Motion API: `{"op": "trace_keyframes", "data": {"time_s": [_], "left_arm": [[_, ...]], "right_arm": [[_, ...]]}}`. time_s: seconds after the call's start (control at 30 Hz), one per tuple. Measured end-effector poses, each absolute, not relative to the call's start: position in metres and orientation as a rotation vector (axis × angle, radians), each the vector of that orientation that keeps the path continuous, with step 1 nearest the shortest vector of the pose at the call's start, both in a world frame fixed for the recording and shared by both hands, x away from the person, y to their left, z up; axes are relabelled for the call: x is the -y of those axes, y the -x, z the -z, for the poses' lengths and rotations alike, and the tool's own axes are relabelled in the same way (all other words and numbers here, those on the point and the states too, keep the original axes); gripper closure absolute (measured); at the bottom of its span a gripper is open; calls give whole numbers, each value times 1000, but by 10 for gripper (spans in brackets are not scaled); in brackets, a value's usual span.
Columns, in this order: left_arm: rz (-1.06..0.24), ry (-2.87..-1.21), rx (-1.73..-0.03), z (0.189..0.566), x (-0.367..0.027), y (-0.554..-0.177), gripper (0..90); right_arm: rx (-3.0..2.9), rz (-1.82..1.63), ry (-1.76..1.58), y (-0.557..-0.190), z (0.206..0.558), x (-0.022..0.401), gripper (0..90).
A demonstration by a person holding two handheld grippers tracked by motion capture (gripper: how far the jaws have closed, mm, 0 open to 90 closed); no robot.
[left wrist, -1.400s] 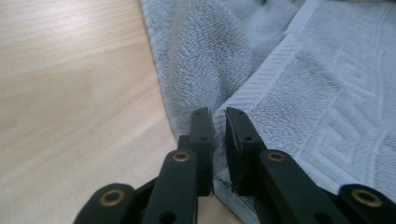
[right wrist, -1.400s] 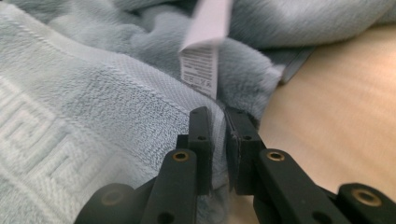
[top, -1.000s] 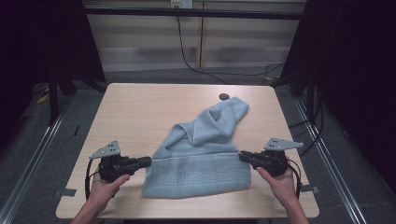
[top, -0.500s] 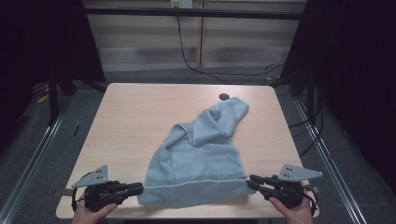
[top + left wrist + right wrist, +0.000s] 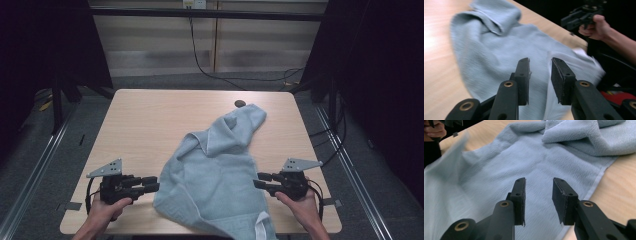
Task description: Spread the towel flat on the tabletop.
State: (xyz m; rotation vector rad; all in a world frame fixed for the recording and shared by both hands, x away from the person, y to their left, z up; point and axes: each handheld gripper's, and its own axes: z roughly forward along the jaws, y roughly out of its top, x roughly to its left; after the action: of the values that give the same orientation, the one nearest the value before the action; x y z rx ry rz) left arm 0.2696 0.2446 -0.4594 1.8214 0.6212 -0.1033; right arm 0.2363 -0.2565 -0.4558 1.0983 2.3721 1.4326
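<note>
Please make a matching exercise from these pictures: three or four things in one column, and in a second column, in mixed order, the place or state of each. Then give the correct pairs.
Things:
1. towel
2. left claw
3. right claw
4. small dark round thing

Places or states:
A. on the table near its far edge, just beyond the cloth's far tip
B. open, beside the cloth's left edge
C. light blue, crumpled, one corner hanging over the near edge
D. open, beside the cloth's right edge

Both claws have just been opening, with nothing pressed between the jaws.

Pairs: 1-C, 2-B, 3-D, 4-A
</note>
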Motion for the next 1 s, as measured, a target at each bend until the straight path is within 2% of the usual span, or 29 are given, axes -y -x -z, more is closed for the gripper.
{"op": "trace_keyframes", "data": {"time_s": [0.1,0.3,0.5,0.6,0.77,1.0], "left_arm": [[85,-1828,-646,461,-239,-280,675],[-6,-1994,-707,481,-204,-310,666],[64,-2132,-634,496,-177,-310,662],[64,-2192,-618,502,-176,-298,643],[79,-2198,-588,502,-193,-277,639],[158,-2212,-550,500,-212,-244,640]], "right_arm": [[-2375,-1431,-1108,-246,458,253,641],[-2449,-1342,-1139,-282,480,233,641],[-2515,-1246,-1142,-294,497,218,633],[-2540,-1205,-1137,-292,502,215,622],[-2552,-1212,-1135,-281,502,214,622],[-2631,-1208,-1062,-241,499,208,625]]}}
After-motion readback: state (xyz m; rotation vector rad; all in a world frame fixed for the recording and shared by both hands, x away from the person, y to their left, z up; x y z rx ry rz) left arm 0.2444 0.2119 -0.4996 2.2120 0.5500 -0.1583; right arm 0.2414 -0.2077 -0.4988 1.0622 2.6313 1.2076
